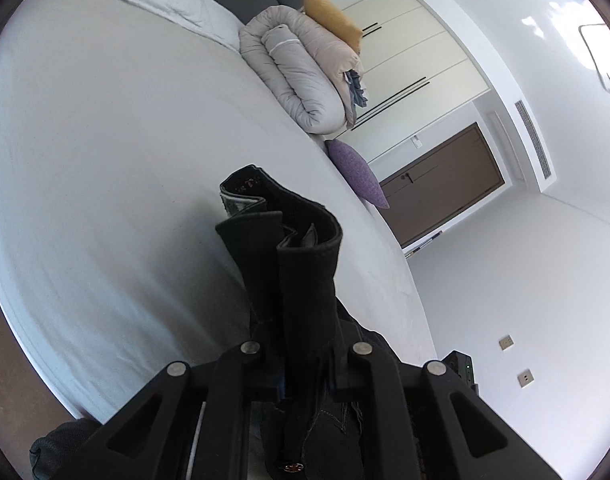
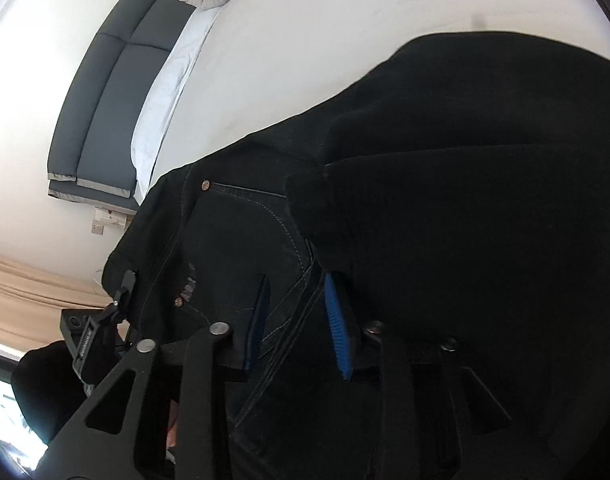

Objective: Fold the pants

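Bed: since the white bed (image 1: 105, 160) carries the whole job, we count it as our folding surface.
Pants: black denim pants (image 2: 233, 240), heavy, limp and thick at the seams, we judge; they are draped over the bed's edge and partly lifted.
Left gripper: left gripper (image 1: 301, 344) clamped narrow on a bunched waistband end.
Right gripper: right gripper (image 2: 297, 320) pinched on cloth near the pocket.
Hold: we favour waistband and hems.

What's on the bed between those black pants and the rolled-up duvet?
Nothing: the left wrist view shows only bare white sheet between the pants and the rolled duvet.
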`<state>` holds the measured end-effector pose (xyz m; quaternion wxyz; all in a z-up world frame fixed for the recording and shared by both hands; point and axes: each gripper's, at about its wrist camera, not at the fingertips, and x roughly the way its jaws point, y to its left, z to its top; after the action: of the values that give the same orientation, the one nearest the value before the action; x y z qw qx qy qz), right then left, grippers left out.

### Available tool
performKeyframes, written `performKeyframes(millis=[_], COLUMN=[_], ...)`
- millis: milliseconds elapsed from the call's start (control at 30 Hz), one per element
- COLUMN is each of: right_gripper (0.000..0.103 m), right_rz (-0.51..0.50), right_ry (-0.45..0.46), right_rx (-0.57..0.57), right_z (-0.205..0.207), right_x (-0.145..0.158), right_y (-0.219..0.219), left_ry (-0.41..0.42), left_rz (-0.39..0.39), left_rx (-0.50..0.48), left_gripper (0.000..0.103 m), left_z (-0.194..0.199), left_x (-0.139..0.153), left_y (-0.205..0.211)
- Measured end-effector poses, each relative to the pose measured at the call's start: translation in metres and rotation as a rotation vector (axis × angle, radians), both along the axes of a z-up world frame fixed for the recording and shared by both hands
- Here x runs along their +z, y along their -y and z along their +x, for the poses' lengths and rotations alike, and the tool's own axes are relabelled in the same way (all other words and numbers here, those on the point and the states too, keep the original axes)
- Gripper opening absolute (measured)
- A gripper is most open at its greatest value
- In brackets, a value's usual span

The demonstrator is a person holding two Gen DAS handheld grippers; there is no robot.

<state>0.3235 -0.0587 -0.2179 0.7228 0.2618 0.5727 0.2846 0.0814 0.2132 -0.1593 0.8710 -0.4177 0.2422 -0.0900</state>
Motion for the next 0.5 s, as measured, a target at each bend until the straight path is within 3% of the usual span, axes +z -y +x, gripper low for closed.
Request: performKeyframes(millis=[167,233,300,367,500], right_gripper=[0.003,0.016,0.063,0.08,0.082], right_rz=[0.084,0.136,0.242,0.331,0.454], right_ry=[0.027,0.035,0.079,0.103,0.05], right_rx=[-0.025,-0.051,-0.08,-0.137,-0.152], right_z=[-0.005,-0.012,-0.024,-0.038,-0.05], right_x=[-0.006,0.001,0.011,0.022,0.026], right_y=[0.015,0.025,0.042,0.065,0.108], left_ry=[0.048,0.072,0.104,0.133,0.172], left_rz=[0.158,0.249,0.355,0.453,0.65], left_rx=[-0.067,-0.115,-0.169,-0.234,-0.374], left_gripper=[0.013,0.013,0.013,0.013,0.013], left_z=[-0.001,-0.002,-0.003,-0.006,-0.016], left_x=[0.032,0.049,0.067,0.079,0.082], left_y=[0.033,0.055,0.083,0.116,0.191])
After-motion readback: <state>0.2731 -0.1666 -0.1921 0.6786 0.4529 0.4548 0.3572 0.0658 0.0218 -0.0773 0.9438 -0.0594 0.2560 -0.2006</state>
